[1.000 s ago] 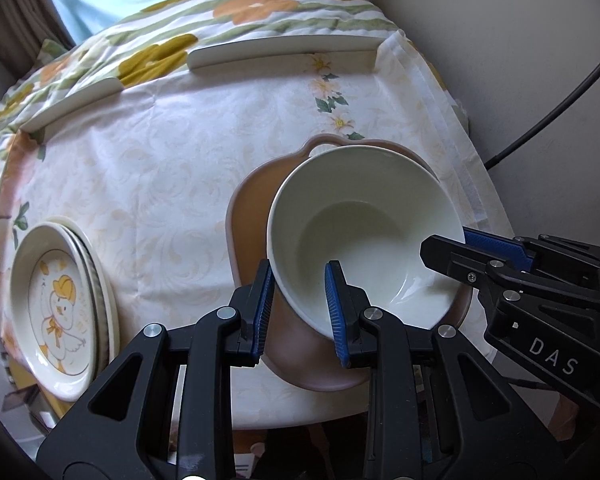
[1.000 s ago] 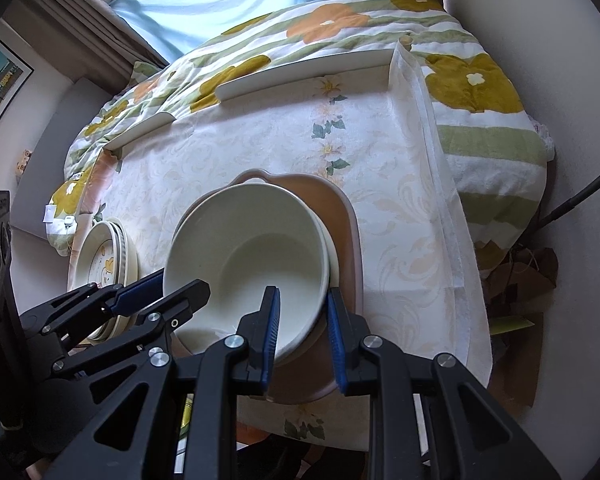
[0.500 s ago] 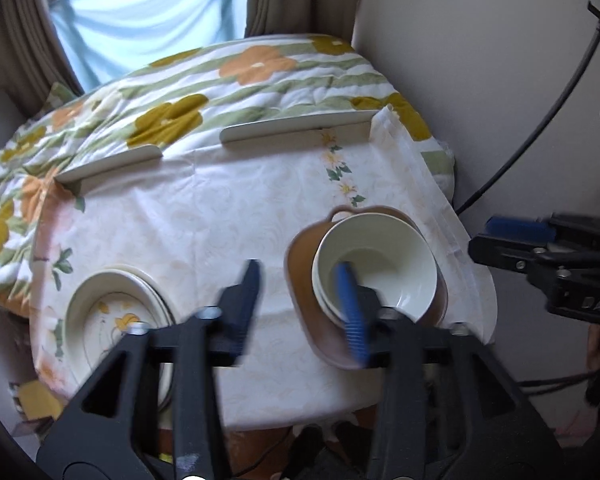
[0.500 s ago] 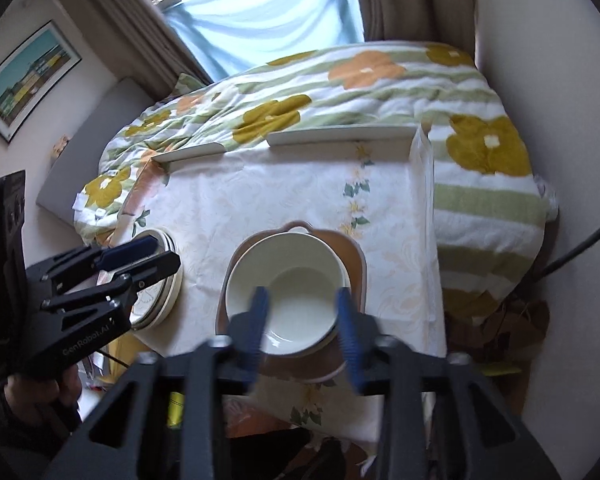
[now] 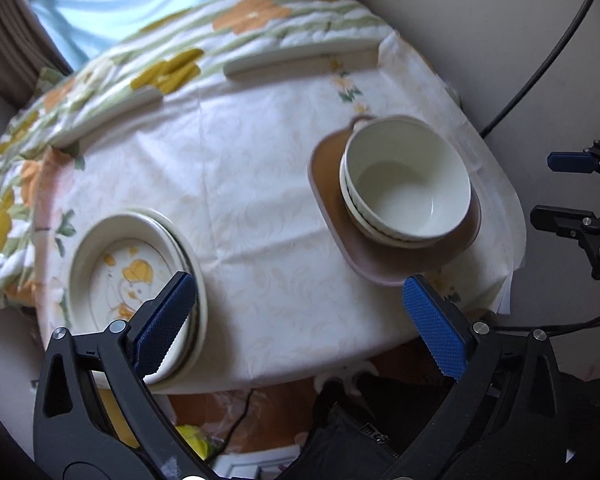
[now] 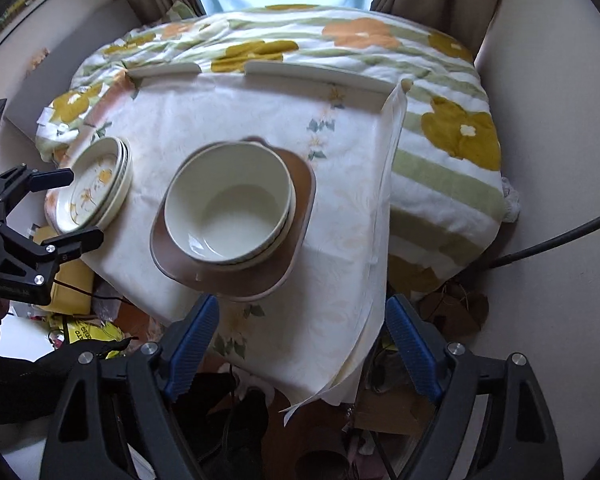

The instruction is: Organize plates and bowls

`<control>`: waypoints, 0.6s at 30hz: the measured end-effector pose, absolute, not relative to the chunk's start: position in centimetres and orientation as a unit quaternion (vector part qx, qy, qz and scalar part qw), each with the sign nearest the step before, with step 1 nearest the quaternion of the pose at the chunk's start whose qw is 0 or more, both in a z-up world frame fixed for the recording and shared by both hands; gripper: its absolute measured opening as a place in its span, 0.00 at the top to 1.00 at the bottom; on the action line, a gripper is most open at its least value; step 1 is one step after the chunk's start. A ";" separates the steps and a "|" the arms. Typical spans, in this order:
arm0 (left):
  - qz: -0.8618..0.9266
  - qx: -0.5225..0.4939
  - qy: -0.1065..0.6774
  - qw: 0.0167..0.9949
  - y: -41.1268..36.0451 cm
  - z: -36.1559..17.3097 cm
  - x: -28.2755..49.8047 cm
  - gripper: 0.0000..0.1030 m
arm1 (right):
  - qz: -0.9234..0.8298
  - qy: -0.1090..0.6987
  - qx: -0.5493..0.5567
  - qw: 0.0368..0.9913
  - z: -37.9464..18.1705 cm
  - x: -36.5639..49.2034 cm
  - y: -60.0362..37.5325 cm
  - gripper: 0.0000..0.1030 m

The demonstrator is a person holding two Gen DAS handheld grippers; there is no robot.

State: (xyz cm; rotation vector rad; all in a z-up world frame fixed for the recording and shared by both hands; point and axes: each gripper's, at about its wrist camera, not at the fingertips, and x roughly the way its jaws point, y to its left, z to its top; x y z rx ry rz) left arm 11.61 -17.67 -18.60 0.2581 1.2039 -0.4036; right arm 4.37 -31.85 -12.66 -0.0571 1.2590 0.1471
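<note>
Bowls were what my fingers had just let go of: both grippers had been opening, and nothing lay between either pair of pads. My left gripper stood spread wide above the near edge of the bench, one pad over the plates. My right gripper hung apart above the near rim of the brown tray.

From the fingers outward: the bowls sat nested on that tray, toward the bench's right side, the top one upright and empty. The plates lay stacked well apart, at the left edge, with a duck picture on the top one.

I judged the bowls to be glazed ceramic: stiff, fairly heavy as a stack, slick under rubber, and likely to chip if knocked. The best hold looked to be across the rim wall, one pad inside and one outside. The plates would want a pinch at the lip. A floral quilt lay beyond.
</note>
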 end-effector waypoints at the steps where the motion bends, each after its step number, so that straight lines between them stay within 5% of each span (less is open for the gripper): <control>1: -0.193 0.117 0.567 0.792 -17.8 -19.1 11.8 0.00 | 0.073 0.593 -0.035 0.802 -13.1 4.5 -31.6 0.20; 6: -0.203 0.125 0.599 0.764 -18.9 -21.7 13.3 0.01 | 0.082 0.637 -0.058 0.764 -16.5 6.5 -31.2 0.21; 8: -0.205 0.123 0.611 0.755 -19.4 -22.7 13.9 0.04 | 0.086 0.650 -0.051 0.753 -17.8 7.2 -31.5 0.31; 13: -0.221 0.119 0.638 0.728 -20.7 -25.0 14.6 0.34 | 0.106 0.672 -0.037 0.732 -19.7 8.7 -31.3 0.45; 18: -0.240 0.111 0.649 0.714 -22.1 -26.7 15.0 0.49 | 0.132 0.686 -0.049 0.714 -21.6 9.4 -30.1 0.59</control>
